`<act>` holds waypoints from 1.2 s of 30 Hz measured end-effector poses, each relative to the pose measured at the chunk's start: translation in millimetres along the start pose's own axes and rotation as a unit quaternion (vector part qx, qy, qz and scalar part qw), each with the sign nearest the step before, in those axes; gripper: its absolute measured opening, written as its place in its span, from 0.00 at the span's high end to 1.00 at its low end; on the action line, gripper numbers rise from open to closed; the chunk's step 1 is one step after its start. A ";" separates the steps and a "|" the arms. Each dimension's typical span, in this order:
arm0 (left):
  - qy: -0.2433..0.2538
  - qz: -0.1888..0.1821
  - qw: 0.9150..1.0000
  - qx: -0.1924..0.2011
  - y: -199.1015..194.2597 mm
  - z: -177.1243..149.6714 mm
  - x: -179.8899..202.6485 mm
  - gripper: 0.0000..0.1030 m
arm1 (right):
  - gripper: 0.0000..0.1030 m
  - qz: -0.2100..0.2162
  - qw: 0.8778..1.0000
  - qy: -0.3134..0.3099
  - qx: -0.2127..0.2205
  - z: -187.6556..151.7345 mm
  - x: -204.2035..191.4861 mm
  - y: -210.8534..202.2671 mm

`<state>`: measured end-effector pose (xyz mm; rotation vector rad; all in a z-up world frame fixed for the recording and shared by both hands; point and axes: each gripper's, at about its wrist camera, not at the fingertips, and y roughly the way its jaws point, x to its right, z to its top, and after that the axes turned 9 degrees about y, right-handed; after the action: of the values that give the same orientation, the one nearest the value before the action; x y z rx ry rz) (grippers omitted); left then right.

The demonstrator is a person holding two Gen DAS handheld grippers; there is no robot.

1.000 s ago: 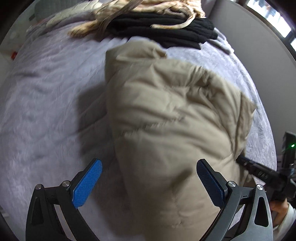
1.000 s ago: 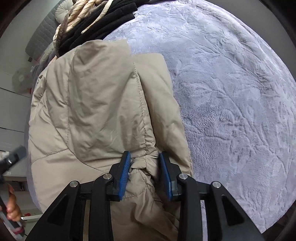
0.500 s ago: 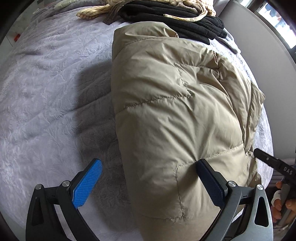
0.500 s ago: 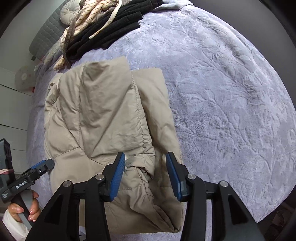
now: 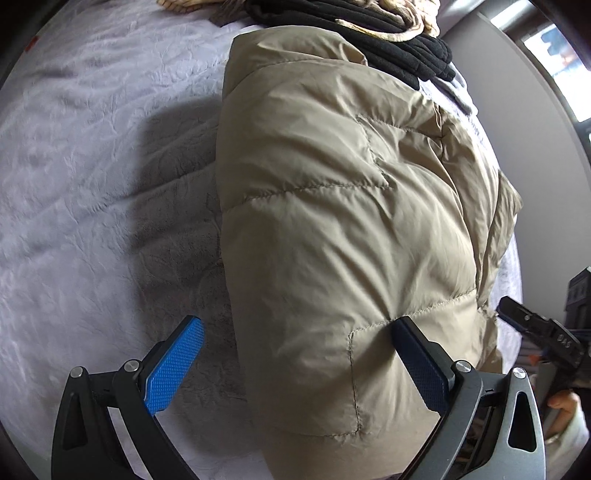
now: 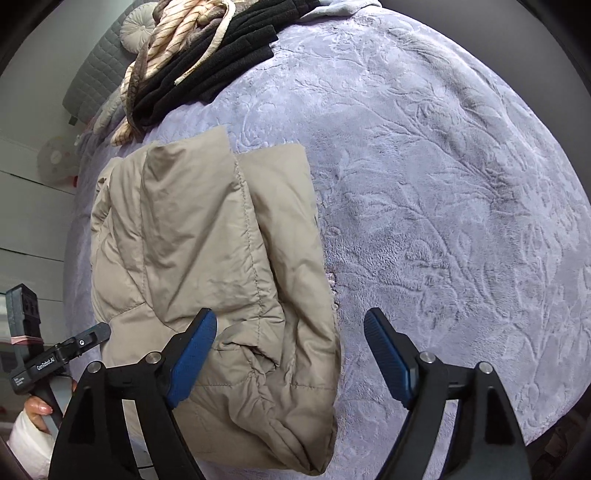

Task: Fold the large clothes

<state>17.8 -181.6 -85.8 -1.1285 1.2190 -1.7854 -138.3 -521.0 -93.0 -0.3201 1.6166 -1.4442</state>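
Observation:
A beige padded jacket [image 5: 343, 206] lies folded in a thick bundle on the lavender bed cover [image 5: 92, 155]. My left gripper [image 5: 295, 354] is open, its jaws wide apart over the near end of the jacket, the right pad touching the fabric. In the right wrist view the jacket [image 6: 207, 251] lies flat at the left. My right gripper [image 6: 291, 350] is open and empty above the jacket's near right corner. The left gripper [image 6: 79, 343] shows at the lower left there.
A pile of black clothes [image 6: 207, 70] with a cream striped rope-like garment [image 6: 166, 40] lies at the far end of the bed. A round cushion [image 6: 138, 26] and grey headboard [image 6: 96, 70] stand behind. The embossed cover [image 6: 443, 206] spreads to the right.
My right gripper has let go of the jacket's corner, opened wide and drawn back. The jacket has settled flat on the bed. My left gripper stays open at the near end.

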 end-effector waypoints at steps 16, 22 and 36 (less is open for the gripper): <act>-0.032 -0.071 0.997 0.013 -1.1 19.4 -26.3 0.01 | 0.17 0.031 0.999 0.016 0.004 24.6 17.5 12.8; -0.026 -0.099 0.995 0.017 -1.3 22.7 -32.9 0.01 | 0.17 0.103 0.994 -0.010 -0.044 29.8 14.1 22.8; -0.043 -0.230 0.972 -0.029 45.6 28.4 -66.3 0.01 | 0.12 0.174 0.968 -0.029 -0.179 52.8 3.8 90.3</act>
<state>72.5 -147.7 -141.9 -1.6079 1.0180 -2.0155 -67.6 -532.8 -169.3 -0.2616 1.7813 -0.8708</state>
